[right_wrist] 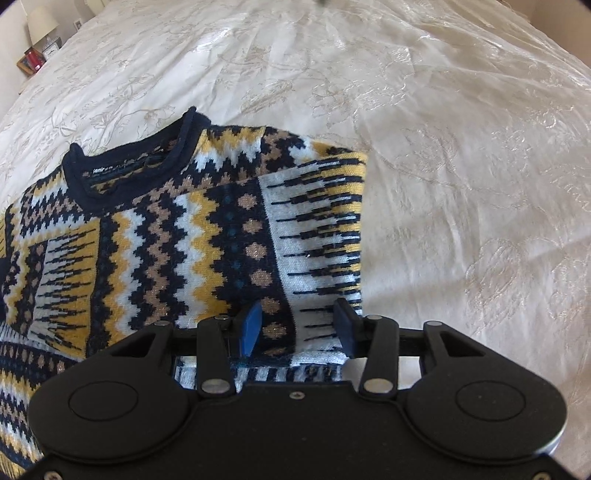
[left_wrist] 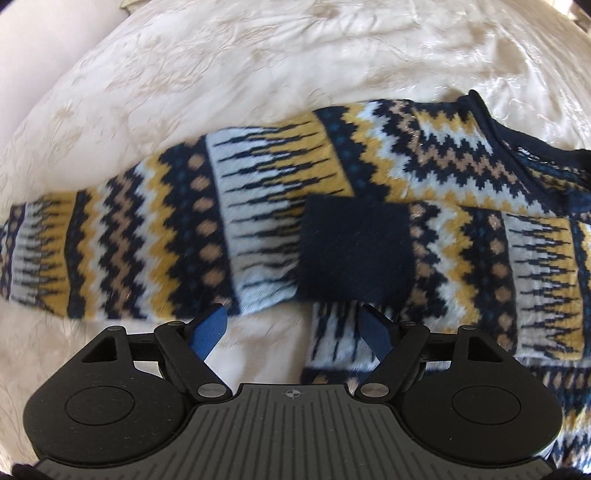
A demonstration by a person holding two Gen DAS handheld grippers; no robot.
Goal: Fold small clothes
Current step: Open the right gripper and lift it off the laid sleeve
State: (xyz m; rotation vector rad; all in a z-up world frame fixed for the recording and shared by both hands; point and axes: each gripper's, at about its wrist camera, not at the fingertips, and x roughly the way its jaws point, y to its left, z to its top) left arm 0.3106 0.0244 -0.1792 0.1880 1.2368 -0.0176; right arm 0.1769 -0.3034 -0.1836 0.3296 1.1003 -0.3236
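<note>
A small knitted sweater [left_wrist: 436, 158] in navy, yellow, white and tan zigzag bands lies on a cream bedspread [left_wrist: 258, 66]. Its left sleeve [left_wrist: 147, 236] stretches out to the left. A navy cuff [left_wrist: 354, 247] of the other sleeve lies folded across the body. My left gripper [left_wrist: 291, 314] is open just in front of that cuff, holding nothing. In the right wrist view the sweater [right_wrist: 184, 236] shows its navy neckline [right_wrist: 125, 173] and a folded right edge. My right gripper [right_wrist: 297, 314] is open over the sweater's near right part, its jaws apart above the fabric.
The embroidered cream bedspread [right_wrist: 443, 147] spreads wide to the right and beyond the sweater. A bedside table with a lamp [right_wrist: 38, 29] and red boxes stands at the far left corner. The bed's edge shows at the far left in the left wrist view.
</note>
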